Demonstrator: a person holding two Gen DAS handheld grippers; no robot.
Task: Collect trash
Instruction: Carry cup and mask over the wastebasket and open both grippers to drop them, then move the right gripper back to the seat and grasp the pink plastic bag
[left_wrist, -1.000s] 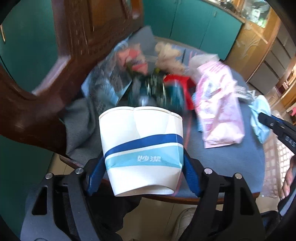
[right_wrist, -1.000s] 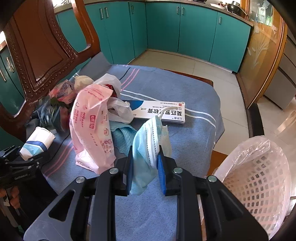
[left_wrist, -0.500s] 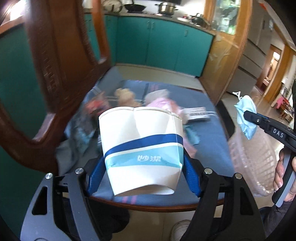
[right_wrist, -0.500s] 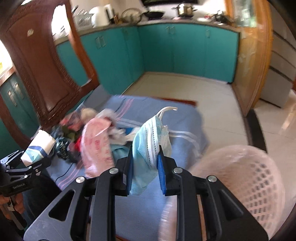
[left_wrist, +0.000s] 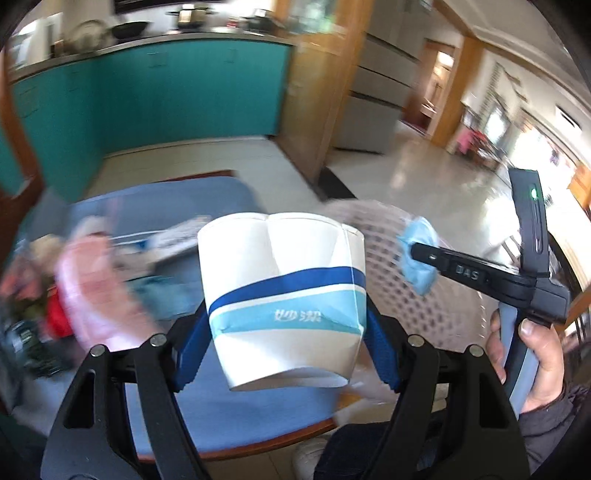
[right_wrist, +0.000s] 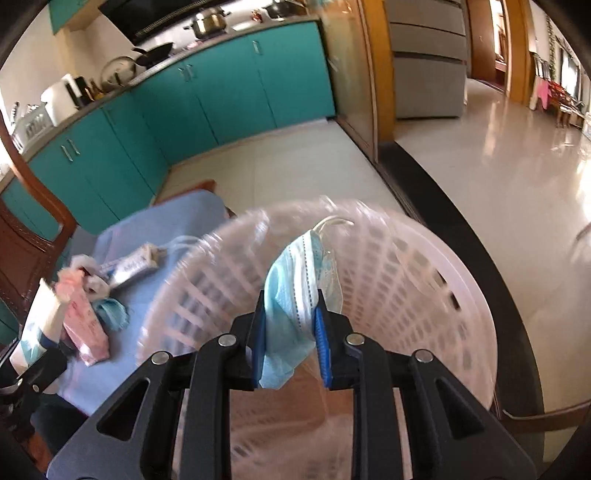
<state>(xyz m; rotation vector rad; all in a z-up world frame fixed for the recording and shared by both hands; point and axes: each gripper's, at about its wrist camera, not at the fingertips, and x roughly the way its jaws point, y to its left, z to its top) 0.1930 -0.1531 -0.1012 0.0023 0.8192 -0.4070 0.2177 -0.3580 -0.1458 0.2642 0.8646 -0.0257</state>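
Filling the far side of both views, teal kitchen cabinets (right_wrist: 236, 96) run along the wall under a worktop with pots, and a pale tiled floor (right_wrist: 288, 173) lies in front of them. Nearer stands the surface (left_wrist: 155, 206), covered with a blue cloth. Just beside its edge is a pink plastic basket (right_wrist: 424, 288) with a lattice wall and a thin clear liner; it is blurred in both views.

On the cloth lies a small heap of trash: a pink plastic packet (right_wrist: 83, 317), a long white box with print (right_wrist: 129, 266) and a crumpled blue piece (right_wrist: 110, 308). More items are at the left of the left wrist view, but they are too blurred to name with certainty.

The left tool (left_wrist: 284, 332) holds a white paper cup with a dark blue and a light blue band (left_wrist: 282, 295). Its blue pads (left_wrist: 188, 350) press on both sides of the cup, which is dented at the rim and sits above the near edge of the surface.

The right tool (right_wrist: 291, 332) is closed on a light blue face mask (right_wrist: 291, 295), which hangs folded between the pads, with its white ear loop sticking up. This mask is over the open basket, not inside it yet. A hand (left_wrist: 532, 354) grips the handle of the right tool.
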